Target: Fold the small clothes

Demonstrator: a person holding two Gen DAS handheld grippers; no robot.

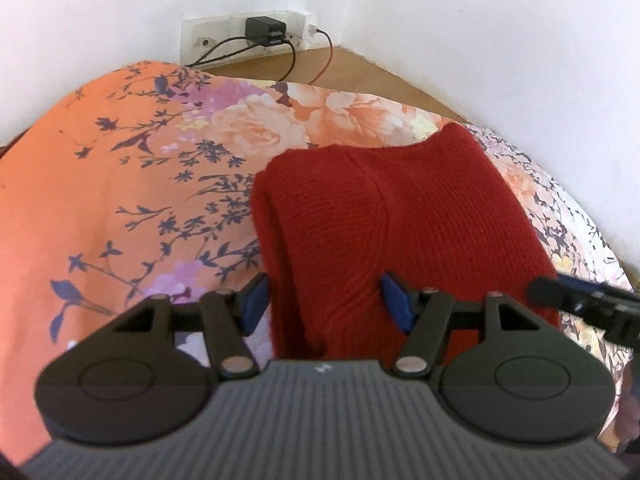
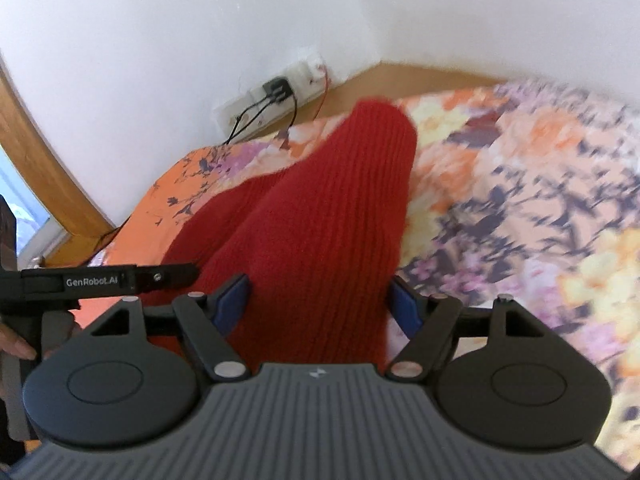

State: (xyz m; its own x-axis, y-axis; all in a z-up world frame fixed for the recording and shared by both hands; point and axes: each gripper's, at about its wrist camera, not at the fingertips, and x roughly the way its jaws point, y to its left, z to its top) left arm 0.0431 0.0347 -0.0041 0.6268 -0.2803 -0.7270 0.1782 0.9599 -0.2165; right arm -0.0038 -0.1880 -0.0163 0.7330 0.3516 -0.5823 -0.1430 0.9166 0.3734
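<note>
Item: red knit garment (image 1: 400,216), folded, on floral bedspread (image 1: 120,200) near its far corner | Axis: runs away from both claws | Left gripper (image 1: 324,300): released, knit between pads | Right gripper (image 2: 320,300): released, straddling near end | Proximity: both equal.

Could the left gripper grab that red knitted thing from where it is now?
Probably yes: the red knit garment already lies between the left gripper's open fingers, and nothing blocks it.

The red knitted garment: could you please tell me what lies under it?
The red knitted garment lies on the floral bedsheet, which shows all around it. Whatever lies directly beneath the garment is covered.
</note>
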